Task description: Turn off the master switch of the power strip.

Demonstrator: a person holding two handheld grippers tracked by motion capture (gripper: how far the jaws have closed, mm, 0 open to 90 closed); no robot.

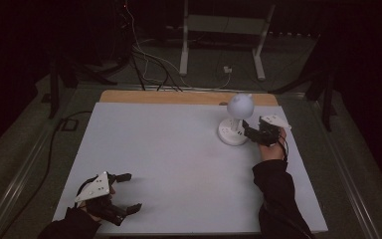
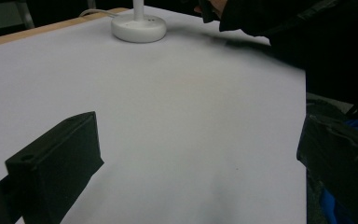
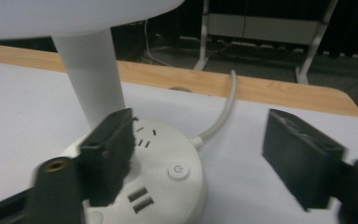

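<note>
A white desk lamp (image 1: 239,104) with a round head stands at the far right of the white table top (image 1: 169,149). Its round base (image 3: 168,186) carries sockets, USB ports and a power button (image 3: 178,170), and a white cable (image 3: 223,112) leaves the back of it. My right gripper (image 1: 247,130) is open just right of the base; its left jaw hangs over the base near the stem (image 3: 91,79) and its right jaw is off to the side. My left gripper (image 1: 132,191) rests open at the near left of the table, with nothing between its jaws.
A wooden strip (image 1: 179,97) runs along the table's far edge. Behind it on the floor stand a white frame (image 1: 224,40) and loose cables (image 1: 149,64). The person's dark right sleeve (image 2: 279,18) lies along the table's right side.
</note>
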